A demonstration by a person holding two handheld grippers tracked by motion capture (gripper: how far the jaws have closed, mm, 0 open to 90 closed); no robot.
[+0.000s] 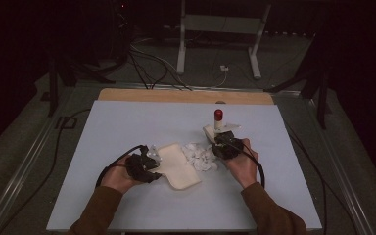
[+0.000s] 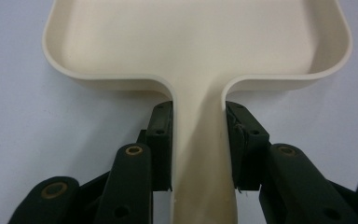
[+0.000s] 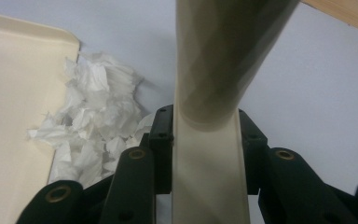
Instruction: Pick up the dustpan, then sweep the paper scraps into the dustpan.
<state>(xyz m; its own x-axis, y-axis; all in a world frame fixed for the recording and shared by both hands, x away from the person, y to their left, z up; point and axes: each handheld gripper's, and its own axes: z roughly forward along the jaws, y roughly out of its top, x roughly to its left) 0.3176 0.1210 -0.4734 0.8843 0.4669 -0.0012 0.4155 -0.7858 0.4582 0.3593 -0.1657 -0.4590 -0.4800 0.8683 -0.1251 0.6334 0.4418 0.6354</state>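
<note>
Right now my left claw point(image 1: 152, 164) is clamped on the handle of the cream dustpan point(image 2: 200, 42), whose tray lies flat on the table point(image 1: 127, 127) just left of the frame's middle in the high view. My right claw point(image 1: 221, 139) grips the pale handle of a brush point(image 3: 214, 70), right of centre. Between the two, a heap of crumpled white paper point(image 1: 199, 155) sits against the dustpan's open edge. Behind my right claw stands a small red-capped bottle point(image 1: 218, 119).
</note>
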